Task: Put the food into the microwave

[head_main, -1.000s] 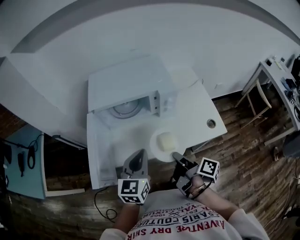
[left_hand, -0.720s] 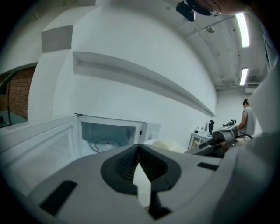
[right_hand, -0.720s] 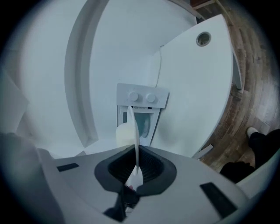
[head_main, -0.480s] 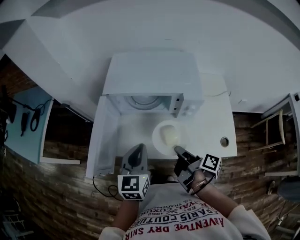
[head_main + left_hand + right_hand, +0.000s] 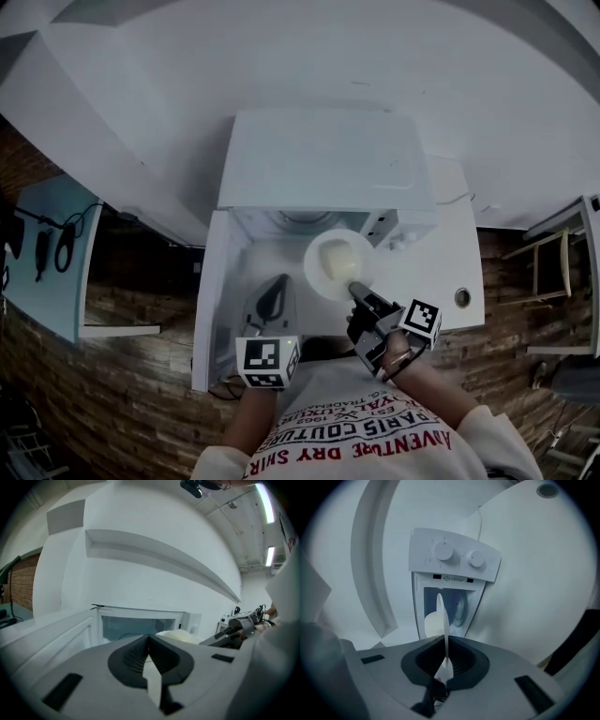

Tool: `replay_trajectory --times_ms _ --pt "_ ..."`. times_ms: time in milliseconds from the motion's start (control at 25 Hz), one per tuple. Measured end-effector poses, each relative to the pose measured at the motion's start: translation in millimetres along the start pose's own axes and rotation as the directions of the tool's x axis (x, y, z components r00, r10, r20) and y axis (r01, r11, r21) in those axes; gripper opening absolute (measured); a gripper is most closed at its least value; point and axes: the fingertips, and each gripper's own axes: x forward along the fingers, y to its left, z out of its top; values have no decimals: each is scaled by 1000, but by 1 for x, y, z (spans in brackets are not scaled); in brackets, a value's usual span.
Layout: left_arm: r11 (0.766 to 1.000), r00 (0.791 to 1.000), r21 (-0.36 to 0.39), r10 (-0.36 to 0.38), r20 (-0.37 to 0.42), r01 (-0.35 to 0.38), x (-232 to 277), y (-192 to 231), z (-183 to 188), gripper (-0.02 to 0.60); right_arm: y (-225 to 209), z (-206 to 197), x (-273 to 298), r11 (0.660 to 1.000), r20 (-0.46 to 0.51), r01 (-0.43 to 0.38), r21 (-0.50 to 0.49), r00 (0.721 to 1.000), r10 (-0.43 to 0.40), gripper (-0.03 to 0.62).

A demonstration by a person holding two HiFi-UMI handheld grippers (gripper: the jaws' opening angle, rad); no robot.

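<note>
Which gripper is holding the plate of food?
The right gripper: its jaws are shut on the rim of the plate, in front of the open microwave. The left gripper is shut on nothing.

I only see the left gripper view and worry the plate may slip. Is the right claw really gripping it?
Observer: Yes, the right claw is shut on the plate, pinching its rim.
Operator: Is it inside?
Observer: Not yet. The head view shows it just in front of the microwave opening.
Operator: What controls are there?
Observer: Two knobs on its panel.
</note>
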Motion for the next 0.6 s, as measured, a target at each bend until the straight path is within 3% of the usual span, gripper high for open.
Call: replay_trajectory --times_ms 320,600 --pt "999 998 -18 -50 -29 50 33 19 -10 6 -11 7 48 999 23 37 20 999 -37 21" --pt "998 997 3 -61 -51 61 58 24 -25 6 -14 27 89 1000 47 -9 -13 999 10 27"
